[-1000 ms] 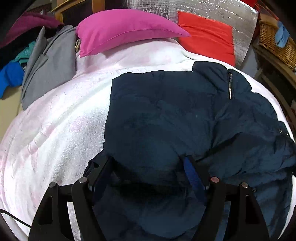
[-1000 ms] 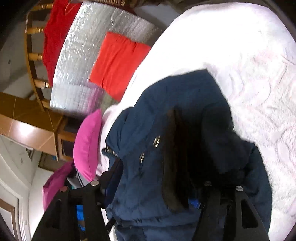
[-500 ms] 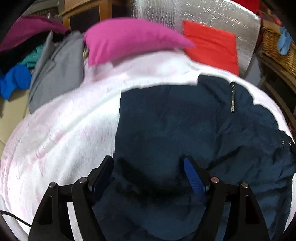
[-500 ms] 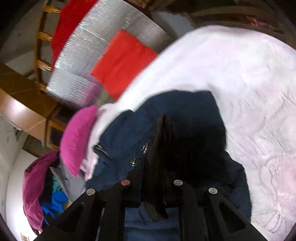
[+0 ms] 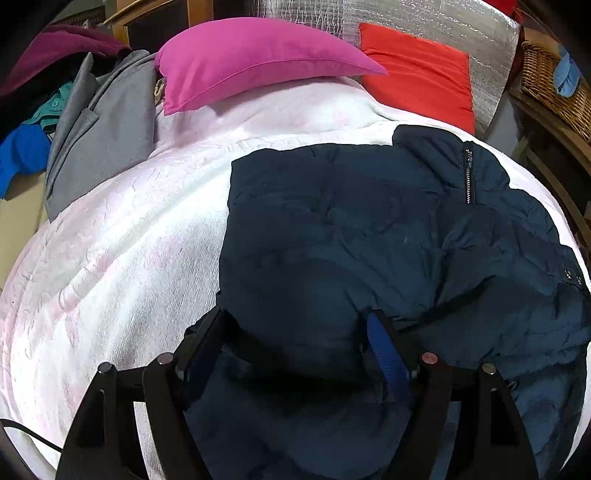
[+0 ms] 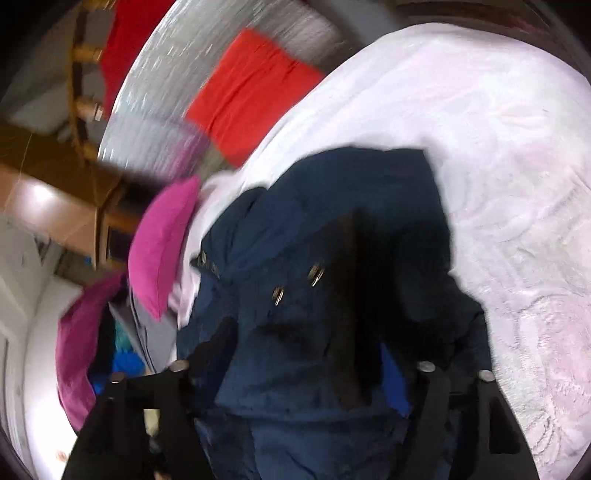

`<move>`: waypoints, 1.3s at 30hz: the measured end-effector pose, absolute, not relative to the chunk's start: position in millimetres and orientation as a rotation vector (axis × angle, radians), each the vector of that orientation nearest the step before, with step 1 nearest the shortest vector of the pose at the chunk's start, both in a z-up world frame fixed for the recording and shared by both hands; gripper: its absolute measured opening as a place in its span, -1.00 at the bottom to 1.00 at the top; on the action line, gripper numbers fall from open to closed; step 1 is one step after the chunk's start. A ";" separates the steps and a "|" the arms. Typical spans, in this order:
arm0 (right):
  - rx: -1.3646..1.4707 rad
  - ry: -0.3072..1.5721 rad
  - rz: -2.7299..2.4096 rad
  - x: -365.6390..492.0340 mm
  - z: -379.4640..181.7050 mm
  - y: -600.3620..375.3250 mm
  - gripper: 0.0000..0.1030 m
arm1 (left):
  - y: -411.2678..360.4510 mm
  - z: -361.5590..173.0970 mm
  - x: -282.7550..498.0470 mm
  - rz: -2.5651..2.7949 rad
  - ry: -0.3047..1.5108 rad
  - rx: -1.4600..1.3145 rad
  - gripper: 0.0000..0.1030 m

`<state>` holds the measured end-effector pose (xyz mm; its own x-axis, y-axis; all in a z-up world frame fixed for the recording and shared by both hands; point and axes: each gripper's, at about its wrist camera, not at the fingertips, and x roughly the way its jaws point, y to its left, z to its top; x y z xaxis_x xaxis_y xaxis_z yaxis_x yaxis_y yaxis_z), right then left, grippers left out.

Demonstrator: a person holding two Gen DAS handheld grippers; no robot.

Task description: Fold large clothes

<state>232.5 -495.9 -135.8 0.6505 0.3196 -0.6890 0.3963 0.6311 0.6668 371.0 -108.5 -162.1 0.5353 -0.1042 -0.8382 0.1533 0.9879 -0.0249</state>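
Under both of my tools I see the white, faintly pink textured blanket (image 5: 122, 236) covering the bed, and most of its near half is taken by the dark navy quilted puffer jacket (image 5: 332, 229), the garment I am folding. It lies spread on the blanket, its straight edge toward the bare side, its collar with a metal zip (image 5: 468, 173) pointing toward the head of the bed and its snap buttons (image 6: 317, 274) on the rumpled flap.

Behind it stands a silver foil-faced panel (image 5: 424, 22) with a flat red cushion (image 5: 417, 77) leaning on it; a magenta pillow (image 5: 255, 59) rests on the blanket's far edge. Beside that lies a grey coat (image 5: 99, 140) on a heap of maroon, teal and blue clothes, and a woven wicker basket (image 5: 554, 92) sits at the far right.

My left gripper (image 5: 295, 336) stands spread wide over a puffed fold of the jacket; the fabric bulges between the blue-lined fingers (image 5: 384, 350), but I cannot tell whether they squeeze it.

My right gripper (image 6: 303, 354) has just been opening its jaws, with jacket fabric and a dark strip between them. That view is blurred, so whether the pads still bite the cloth I cannot tell.
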 end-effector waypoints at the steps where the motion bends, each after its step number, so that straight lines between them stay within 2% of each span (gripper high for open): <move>1: 0.870 0.926 -0.063 234.9 -136.8 -489.2 -0.39 | -109.8 -162.3 370.5 -0.151 0.994 0.060 0.53; 4: 0.757 0.963 -0.114 237.7 -137.7 -477.4 -0.62 | -110.5 -162.9 369.8 -0.149 0.992 0.065 0.53; 7: 0.691 0.880 -0.171 232.1 -119.9 -475.7 -0.70 | -110.3 -161.0 368.1 -0.154 0.984 0.059 0.53; 11: 0.626 0.805 -0.231 235.3 -107.0 -474.8 -0.73 | -114.6 -159.6 363.7 -0.152 0.958 0.094 0.53; 15: 0.567 0.933 -0.287 261.8 -141.6 -472.1 -0.72 | -120.6 -158.4 359.2 -0.144 0.931 0.141 0.54; 23: 0.589 0.943 -0.295 261.0 -128.1 -472.1 -0.60 | -123.0 -160.0 358.7 -0.137 0.929 0.168 0.54; 26: 0.612 0.970 -0.281 257.6 -129.4 -476.1 -0.40 | -123.5 -160.4 358.6 -0.137 0.929 0.170 0.54; 28: 0.651 0.980 -0.258 257.3 -133.7 -475.6 -0.20 | -123.5 -160.7 359.0 -0.136 0.929 0.171 0.54; 32: 0.638 0.993 -0.248 253.6 -139.3 -469.7 -0.16 | -124.0 -161.3 359.5 -0.137 0.927 0.174 0.54; 34: 0.586 0.997 -0.257 255.0 -138.7 -463.2 -0.21 | -124.2 -161.2 359.3 -0.138 0.927 0.175 0.54; 36: 0.537 0.994 -0.265 254.5 -136.4 -458.2 -0.41 | -124.0 -161.4 359.5 -0.140 0.928 0.175 0.54; 39: 0.520 0.965 -0.284 251.3 -131.2 -458.1 -0.55 | -124.0 -161.3 359.0 -0.141 0.929 0.174 0.54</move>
